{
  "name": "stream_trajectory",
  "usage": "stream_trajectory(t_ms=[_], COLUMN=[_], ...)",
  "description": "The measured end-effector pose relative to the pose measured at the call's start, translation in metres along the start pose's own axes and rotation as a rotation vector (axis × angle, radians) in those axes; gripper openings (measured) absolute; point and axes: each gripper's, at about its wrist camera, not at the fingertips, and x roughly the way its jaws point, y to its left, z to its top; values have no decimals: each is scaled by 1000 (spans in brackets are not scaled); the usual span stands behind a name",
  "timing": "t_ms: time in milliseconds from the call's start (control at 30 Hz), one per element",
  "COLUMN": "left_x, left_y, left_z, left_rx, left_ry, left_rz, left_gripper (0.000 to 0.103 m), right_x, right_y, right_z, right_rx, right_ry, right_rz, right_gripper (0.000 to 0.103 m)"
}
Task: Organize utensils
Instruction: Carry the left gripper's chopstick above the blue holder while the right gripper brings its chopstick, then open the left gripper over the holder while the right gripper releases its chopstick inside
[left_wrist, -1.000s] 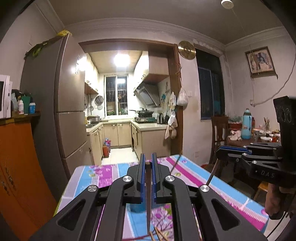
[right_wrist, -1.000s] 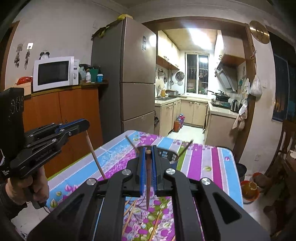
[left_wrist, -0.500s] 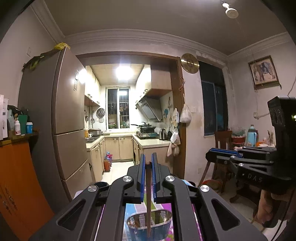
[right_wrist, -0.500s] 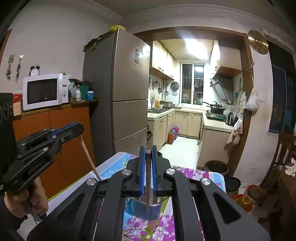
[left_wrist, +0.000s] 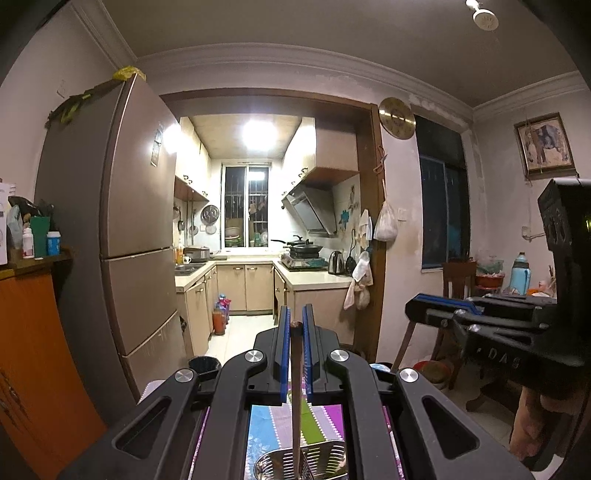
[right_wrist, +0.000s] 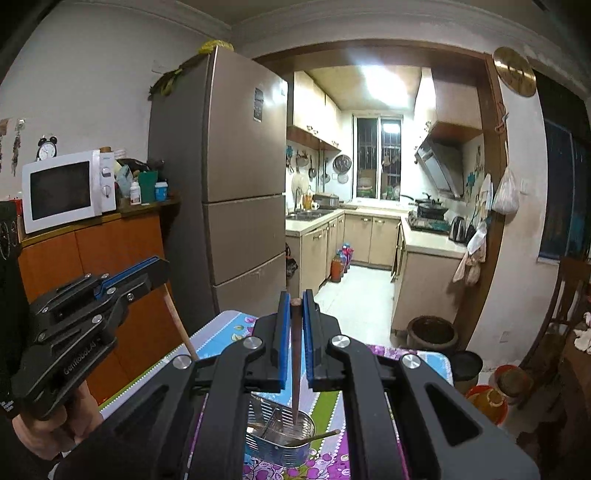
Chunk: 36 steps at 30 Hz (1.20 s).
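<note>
Chopsticks (left_wrist: 295, 369) (right_wrist: 295, 350) stay clamped in both jaws, now carried from over the surface (right_wrist: 325, 406) to above the metal holder (right_wrist: 280, 443), ready for dropping in.

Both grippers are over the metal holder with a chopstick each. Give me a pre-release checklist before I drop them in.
1. Left gripper clamps its chopstick: ok.
2. Right gripper clamps its chopstick: ok.
3. Right chopstick tip over the metal holder opening: ok, tip just inside the rim.
4. Left chopstick over the holder: ok in the left wrist view; depth cannot tell.
5. Holder upright on the tablecloth: ok.
6. Room inside the holder: ok, though one chopstick already leans across it.
</note>
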Motion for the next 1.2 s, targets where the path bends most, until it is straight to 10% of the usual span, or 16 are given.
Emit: stream_trajectory(t_ms=[1033,1200], left_x=[56,55], left_y=[12,12], left_z=[-47,-46], left_rx=[-8,-14], left_ry=[71,69], left_rz=[30,41], left_gripper=[8,22], right_x=[59,57], right_y=[-5,-3], right_z=[-40,-40], right_rx=[32,23], right_ry=[114,114], right_rz=[34,35], right_gripper=[5,6])
